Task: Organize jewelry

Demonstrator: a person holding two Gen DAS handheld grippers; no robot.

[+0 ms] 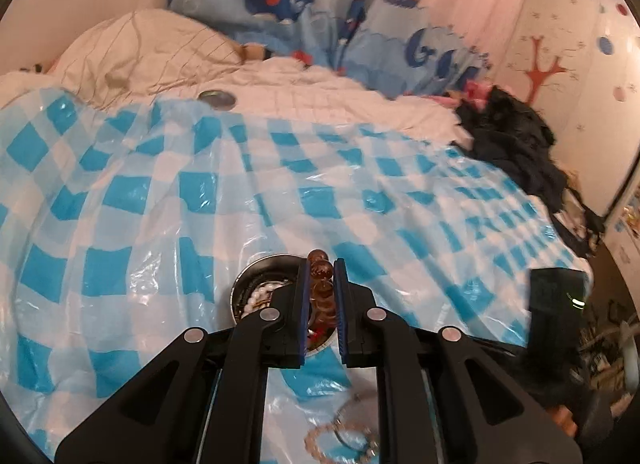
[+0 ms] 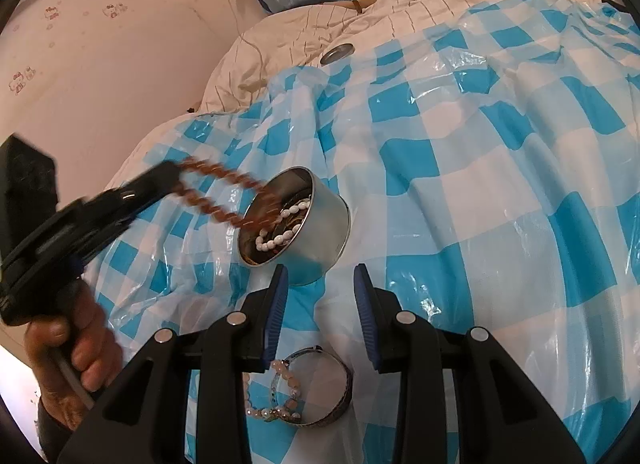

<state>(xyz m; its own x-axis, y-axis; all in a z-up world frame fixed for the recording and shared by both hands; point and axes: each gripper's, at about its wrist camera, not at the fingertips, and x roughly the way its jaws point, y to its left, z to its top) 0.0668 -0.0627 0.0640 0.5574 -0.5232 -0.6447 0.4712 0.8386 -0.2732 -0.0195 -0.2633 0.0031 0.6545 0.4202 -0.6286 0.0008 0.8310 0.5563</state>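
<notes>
My left gripper (image 1: 322, 264) is shut on an amber bead bracelet (image 1: 319, 270) and holds it over a round metal tin (image 1: 256, 268). In the right wrist view the left gripper (image 2: 176, 175) dangles the amber bracelet (image 2: 224, 193) with its lower end at the tin's (image 2: 320, 252) mouth. The tin holds a white pearl strand (image 2: 280, 238) and other pieces. My right gripper (image 2: 321, 270) is open and empty, just in front of the tin. Below it lie a pink bead bracelet (image 2: 276, 388) and a silver bangle (image 2: 340, 396) on the blue checked plastic sheet (image 2: 480, 183).
The tin's lid (image 2: 337, 52) lies on the white duvet (image 2: 288, 35) at the far edge of the sheet; it also shows in the left wrist view (image 1: 216, 97). Dark clothing (image 1: 516, 143) is piled at the right. A wall (image 2: 100, 43) is on the left.
</notes>
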